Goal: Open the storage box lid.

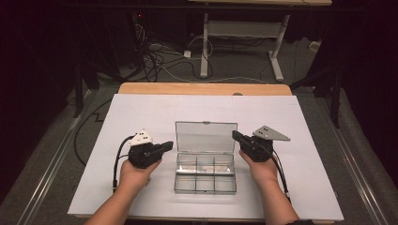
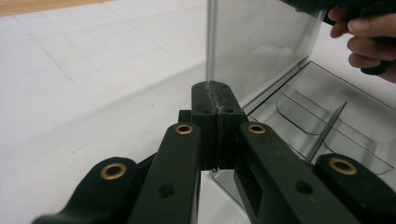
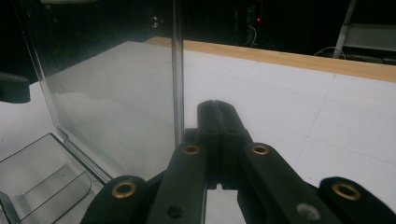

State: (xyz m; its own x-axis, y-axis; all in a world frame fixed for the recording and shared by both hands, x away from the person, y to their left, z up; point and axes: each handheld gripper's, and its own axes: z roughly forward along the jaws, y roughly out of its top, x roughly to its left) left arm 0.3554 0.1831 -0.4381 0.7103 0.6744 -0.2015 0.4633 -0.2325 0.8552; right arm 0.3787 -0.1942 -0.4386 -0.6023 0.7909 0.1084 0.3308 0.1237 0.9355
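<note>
A clear plastic compartment box [image 1: 205, 176] lies in the middle of the white sheet, its lid [image 1: 205, 137] standing upright at the back. My left gripper [image 1: 169, 146] is shut with nothing held, its tips by the lid's left edge. In the left gripper view the closed tips [image 2: 215, 91] sit just below that edge of the lid [image 2: 261, 42], with the divided tray [image 2: 327, 126] to the right. My right gripper [image 1: 236, 136] is also shut and holds nothing, at the lid's right edge. In the right gripper view its tips [image 3: 217, 109] lie beside the lid [image 3: 107, 93]. Whether either touches the lid I cannot tell.
The white sheet [image 1: 141, 112] covers a wooden table [image 1: 202, 88]. Beyond the table's far edge are cables on the floor [image 1: 159, 61] and a desk's white legs [image 1: 277, 51]. The hand on the right gripper [image 2: 369, 42] shows past the lid in the left gripper view.
</note>
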